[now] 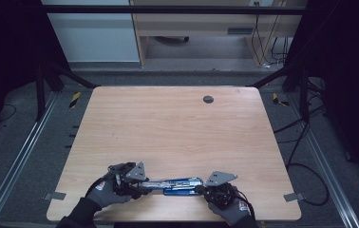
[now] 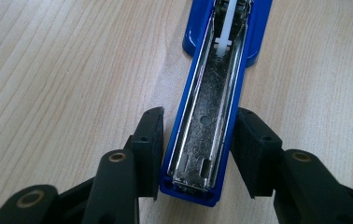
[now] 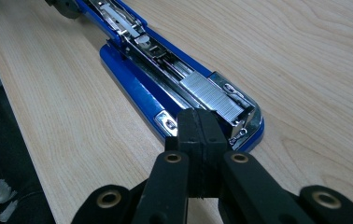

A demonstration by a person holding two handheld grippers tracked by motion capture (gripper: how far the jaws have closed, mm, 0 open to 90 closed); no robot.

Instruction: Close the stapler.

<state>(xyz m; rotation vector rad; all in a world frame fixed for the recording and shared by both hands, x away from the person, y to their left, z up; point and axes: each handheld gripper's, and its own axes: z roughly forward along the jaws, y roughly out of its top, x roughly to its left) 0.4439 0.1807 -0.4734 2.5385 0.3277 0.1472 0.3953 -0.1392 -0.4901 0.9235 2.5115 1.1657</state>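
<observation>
The opened blue metal stapler [image 2: 202,135] lies between the left gripper [image 2: 198,154] jaws, which stand apart beside its arm. The right gripper [image 3: 201,135], pressed together, rests against the staple-loaded base end.

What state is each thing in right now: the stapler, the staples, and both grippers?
Stapler: swung fully open, lying flat on the table.
Stapler's top arm: underside up, between the left gripper's jaws.
Staple strip: loaded in the magazine, at the front end.
Left gripper: open, jaws flanking the arm.
Right gripper: shut, empty, at the stapler's front end.
</observation>
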